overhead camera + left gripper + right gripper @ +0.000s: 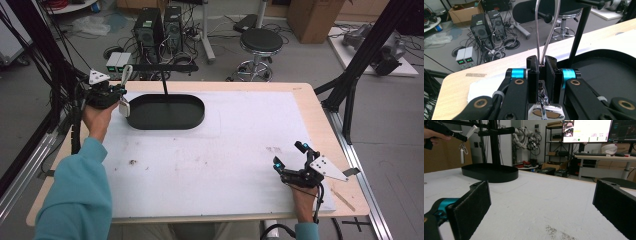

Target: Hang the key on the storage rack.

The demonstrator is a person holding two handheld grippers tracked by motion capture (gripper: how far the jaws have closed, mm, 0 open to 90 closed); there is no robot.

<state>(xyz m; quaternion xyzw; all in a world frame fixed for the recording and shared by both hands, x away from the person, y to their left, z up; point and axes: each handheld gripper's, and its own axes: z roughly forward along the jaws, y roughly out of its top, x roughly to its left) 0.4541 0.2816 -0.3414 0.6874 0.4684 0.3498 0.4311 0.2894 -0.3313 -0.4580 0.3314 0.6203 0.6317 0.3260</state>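
The keyring (125,89), at the upper left of the high view, hangs pinched in our left gripper (120,92), jaws shut on its wire loop beside the black stand (165,107), probably for hooking. Our right gripper (290,157) rests wide open, empty, lower right.

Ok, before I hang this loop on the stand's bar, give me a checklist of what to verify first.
1. Left gripper shut on the metal loop: ok.
2. Loop stands up above the jaws, its opening unblocked: ok.
3. Tag hangs free, clear of the tray: ok.
4. Bar of the stand carries nothing: ok.
5. Right gripper open, low over the table, far from the stand: ok.
6. Loop lined up with the bar's end: cannot tell.
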